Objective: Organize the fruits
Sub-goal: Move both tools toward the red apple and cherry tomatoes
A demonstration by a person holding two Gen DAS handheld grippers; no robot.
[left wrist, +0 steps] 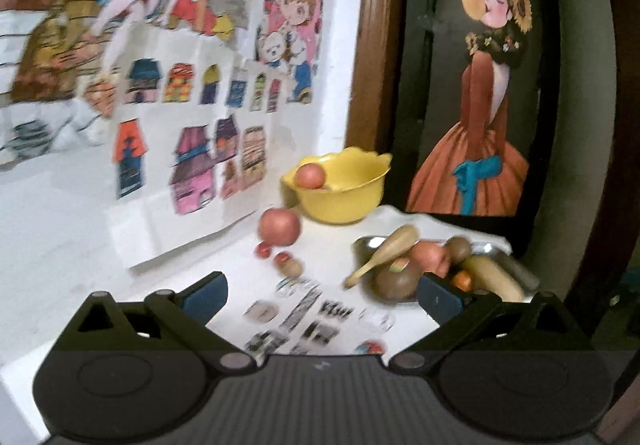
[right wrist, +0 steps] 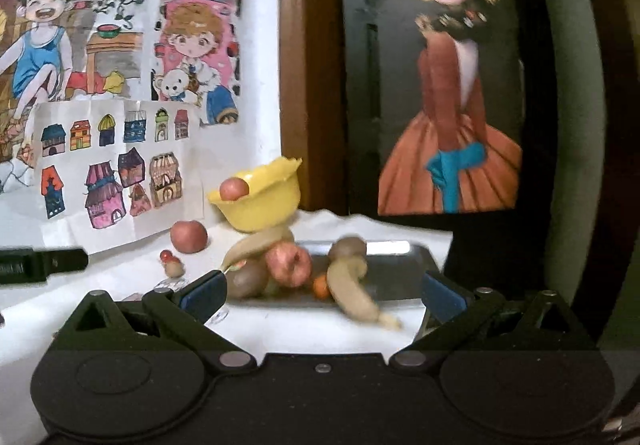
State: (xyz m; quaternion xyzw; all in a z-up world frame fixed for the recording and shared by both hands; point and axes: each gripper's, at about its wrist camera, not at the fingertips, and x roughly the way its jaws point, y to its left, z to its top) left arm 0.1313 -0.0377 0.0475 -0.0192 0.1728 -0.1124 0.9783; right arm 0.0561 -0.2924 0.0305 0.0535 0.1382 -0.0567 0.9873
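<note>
Both grippers, left [left wrist: 322, 295] and right [right wrist: 322, 295], hover with fingers spread and empty, so you seem between picks: the metal tray [right wrist: 394, 277] of fruit lies at twelve o'clock before the right, the yellow bowl [right wrist: 260, 211] beyond it.

Bare white cloth [right wrist: 300, 329] is lying open in front of the metal tray [right wrist: 394, 277], while piled fruit is crowding the tray's left half and its right half is sitting clear. The yellow bowl [left wrist: 340, 189] and a loose apple [left wrist: 279, 226] are blocking the back, against the wall.
</note>
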